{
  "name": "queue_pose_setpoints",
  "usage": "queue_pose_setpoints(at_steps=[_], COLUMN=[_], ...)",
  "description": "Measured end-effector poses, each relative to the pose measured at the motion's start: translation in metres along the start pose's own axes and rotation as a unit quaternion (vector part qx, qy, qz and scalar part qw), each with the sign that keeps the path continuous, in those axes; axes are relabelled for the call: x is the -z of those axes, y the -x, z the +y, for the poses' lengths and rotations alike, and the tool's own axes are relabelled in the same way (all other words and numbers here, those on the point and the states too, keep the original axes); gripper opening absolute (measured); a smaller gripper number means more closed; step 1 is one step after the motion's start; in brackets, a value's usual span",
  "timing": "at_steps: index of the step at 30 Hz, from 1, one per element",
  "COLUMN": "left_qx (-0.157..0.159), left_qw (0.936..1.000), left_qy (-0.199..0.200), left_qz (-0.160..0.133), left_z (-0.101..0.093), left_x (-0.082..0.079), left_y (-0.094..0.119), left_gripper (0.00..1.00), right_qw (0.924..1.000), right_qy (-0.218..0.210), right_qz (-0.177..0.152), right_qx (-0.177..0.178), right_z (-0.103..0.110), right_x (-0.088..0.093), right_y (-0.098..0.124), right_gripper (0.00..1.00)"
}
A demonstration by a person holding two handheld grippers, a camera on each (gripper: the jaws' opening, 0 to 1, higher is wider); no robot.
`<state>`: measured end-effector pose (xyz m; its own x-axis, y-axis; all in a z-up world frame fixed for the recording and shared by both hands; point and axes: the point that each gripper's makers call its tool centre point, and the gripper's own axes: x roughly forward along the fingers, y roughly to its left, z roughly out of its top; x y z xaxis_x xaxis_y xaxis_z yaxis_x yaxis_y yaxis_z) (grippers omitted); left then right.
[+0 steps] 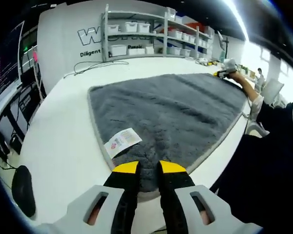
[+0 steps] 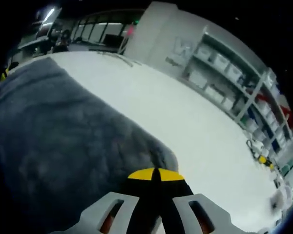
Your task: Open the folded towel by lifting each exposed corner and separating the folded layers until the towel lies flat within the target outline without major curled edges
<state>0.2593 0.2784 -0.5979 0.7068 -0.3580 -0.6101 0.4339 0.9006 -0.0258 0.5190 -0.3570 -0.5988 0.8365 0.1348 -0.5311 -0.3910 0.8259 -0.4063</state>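
Left gripper view looks forward over a white table (image 1: 63,146) on which the grey towel (image 1: 171,112) lies spread wide, its near edge running under the left gripper (image 1: 149,168). Those jaws stand slightly apart astride the hem, and whether they pinch it I cannot tell. Far ahead and to the right, the right gripper (image 1: 224,73) sits at the towel's far corner. In the right gripper view, that gripper (image 2: 155,174) has its yellow tips pressed together on the towel's corner (image 2: 158,153), with the dark pile stretching away to its left. A white care label (image 1: 122,141) lies just ahead-left of the left gripper. Judging by the plush pile, the towel is soft, limp and fairly heavy; it would sag between holds, so the bound hem at the corners looks the firmest place to take it.
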Motion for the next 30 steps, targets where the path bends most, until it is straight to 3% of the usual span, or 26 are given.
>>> queue_pose_setpoints(at_steps=[16, 18, 24, 27, 30], left_qx=[-0.006, -0.007, -0.006, -0.007, -0.007], left_qw=[1.0000, 1.0000, 1.0000, 1.0000, 1.0000], left_qy=[0.002, 0.002, 0.002, 0.002, 0.002], left_qz=[0.005, 0.005, 0.006, 0.007, 0.006], left_z=[-0.001, -0.001, -0.003, -0.003, -0.002], left_x=[0.000, 0.000, 0.000, 0.000, 0.000], left_y=[-0.001, -0.001, -0.001, -0.001, -0.001], left_gripper=[0.14, 0.14, 0.14, 0.14, 0.14], right_qw=[0.9998, 0.9996, 0.9952, 0.9952, 0.9974], right_qy=[0.013, 0.015, -0.031, -0.043, -0.047], right_qz=[-0.008, -0.005, -0.048, -0.047, -0.032], right_qx=[0.013, 0.022, 0.080, 0.074, 0.044], right_z=[-0.002, -0.005, -0.030, -0.026, -0.011], right_x=[-0.002, -0.002, -0.014, -0.012, -0.007], right_y=[-0.001, 0.003, 0.025, 0.026, 0.020], right_gripper=[0.00, 0.00, 0.00, 0.00, 0.00])
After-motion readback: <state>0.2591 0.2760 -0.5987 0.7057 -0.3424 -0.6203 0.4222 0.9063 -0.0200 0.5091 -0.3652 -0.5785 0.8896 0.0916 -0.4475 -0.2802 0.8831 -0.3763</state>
